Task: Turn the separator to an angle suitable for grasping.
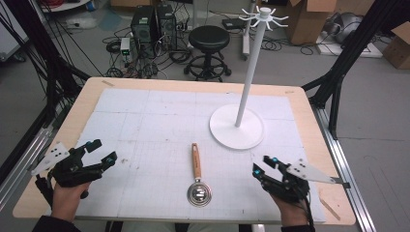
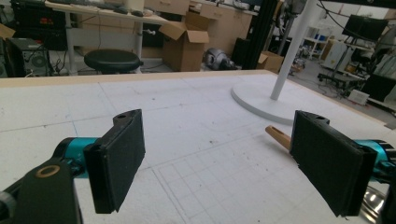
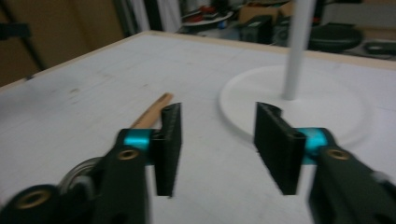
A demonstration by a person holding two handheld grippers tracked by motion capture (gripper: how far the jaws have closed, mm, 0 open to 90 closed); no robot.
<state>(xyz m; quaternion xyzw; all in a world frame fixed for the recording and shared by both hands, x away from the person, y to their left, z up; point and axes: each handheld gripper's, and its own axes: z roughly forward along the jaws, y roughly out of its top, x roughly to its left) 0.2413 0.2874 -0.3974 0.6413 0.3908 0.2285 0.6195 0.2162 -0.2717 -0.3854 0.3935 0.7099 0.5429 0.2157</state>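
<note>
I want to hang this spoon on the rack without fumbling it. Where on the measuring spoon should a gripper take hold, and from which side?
Probably by the wooden handle of the measuring spoon: it lies flat and straight, pointing away from the person, narrow enough for the jaws. The round metal bowl is wide and slick. Come from above with the right gripper, open and nearby, jaws straddling the handle's long sides.

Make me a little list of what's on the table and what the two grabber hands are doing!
Table: wooden table with a white gridded mat
Spoon: metal scoop with wooden handle, lying flat near the front edge, bowl toward the person
Stand: white hanger stand, round base on the mat, tall pole with hooks on top
Left gripper: open, empty, left of the scoop
Right gripper: open, empty, right of the scoop
</note>
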